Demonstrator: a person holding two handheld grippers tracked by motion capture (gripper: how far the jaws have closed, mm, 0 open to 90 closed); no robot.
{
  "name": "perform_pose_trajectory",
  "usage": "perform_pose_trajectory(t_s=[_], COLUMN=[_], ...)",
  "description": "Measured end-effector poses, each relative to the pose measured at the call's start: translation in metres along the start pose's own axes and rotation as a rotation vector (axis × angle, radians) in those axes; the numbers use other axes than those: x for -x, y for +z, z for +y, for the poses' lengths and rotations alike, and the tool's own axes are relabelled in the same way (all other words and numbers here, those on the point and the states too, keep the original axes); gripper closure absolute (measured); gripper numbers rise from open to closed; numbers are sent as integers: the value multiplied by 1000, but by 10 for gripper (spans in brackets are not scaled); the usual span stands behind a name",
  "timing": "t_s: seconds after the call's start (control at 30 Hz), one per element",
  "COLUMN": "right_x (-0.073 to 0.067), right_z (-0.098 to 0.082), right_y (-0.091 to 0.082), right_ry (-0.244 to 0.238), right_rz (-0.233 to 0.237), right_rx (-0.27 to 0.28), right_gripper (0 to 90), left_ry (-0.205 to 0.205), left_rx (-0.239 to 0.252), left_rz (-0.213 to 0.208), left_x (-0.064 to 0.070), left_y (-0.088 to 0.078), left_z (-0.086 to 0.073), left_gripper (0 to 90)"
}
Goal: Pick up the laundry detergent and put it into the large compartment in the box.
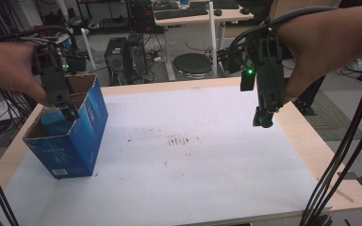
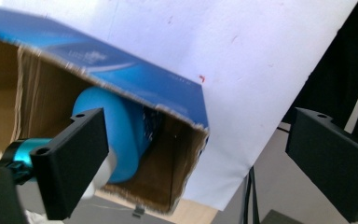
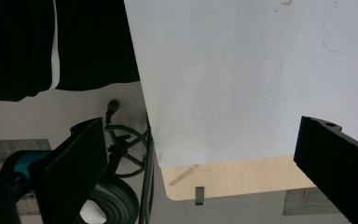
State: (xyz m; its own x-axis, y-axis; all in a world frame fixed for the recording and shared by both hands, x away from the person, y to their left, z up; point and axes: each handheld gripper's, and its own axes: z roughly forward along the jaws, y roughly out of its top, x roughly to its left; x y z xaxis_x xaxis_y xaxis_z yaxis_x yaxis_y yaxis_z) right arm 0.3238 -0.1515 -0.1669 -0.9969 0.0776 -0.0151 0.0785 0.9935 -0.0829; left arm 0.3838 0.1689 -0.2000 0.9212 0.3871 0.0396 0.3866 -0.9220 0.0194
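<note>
left gripper [image 1: 68, 110] spread wide above the blue bottle [image 1: 54, 121], gripping nothing.
the smooth rounded bottle stands long axis up inside the blue cardboard box [image 1: 82, 141] at the counter's [image 1: 306, 141] 9 o'clock, just beneath this nearer gripper; right gripper [image 1: 264, 120] hangs open, empty, at 2 o'clock.

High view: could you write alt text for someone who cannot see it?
A blue cardboard box stands open at the left of a white-covered table, a light blue bottle inside it beneath the open left gripper. The right gripper hangs above the table's right side.
</note>
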Motion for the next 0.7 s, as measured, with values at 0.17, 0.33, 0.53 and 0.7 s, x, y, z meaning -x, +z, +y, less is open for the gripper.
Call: perform_pose_trajectory(t_s=[0.17, 0.33, 0.53, 0.7], right_x=[1, 0, 1, -1], right_z=[-1, -2, -2, 0], right_y=[1, 1, 1, 1], right_ry=[-3, 5, 1, 11], right_rz=[-1, 3, 4, 6], right_rx=[4, 1, 1, 3], right_gripper=[20, 20, 20, 20], left_ry=[63, 128, 202, 241], left_rx=[8, 2, 4, 9], left_rz=[-9, -21, -41, -47], left_x=[12, 23, 34, 38], left_y=[5, 12, 21, 24], left_z=[13, 27, 39, 45], left_gripper=[21, 17, 17, 17])
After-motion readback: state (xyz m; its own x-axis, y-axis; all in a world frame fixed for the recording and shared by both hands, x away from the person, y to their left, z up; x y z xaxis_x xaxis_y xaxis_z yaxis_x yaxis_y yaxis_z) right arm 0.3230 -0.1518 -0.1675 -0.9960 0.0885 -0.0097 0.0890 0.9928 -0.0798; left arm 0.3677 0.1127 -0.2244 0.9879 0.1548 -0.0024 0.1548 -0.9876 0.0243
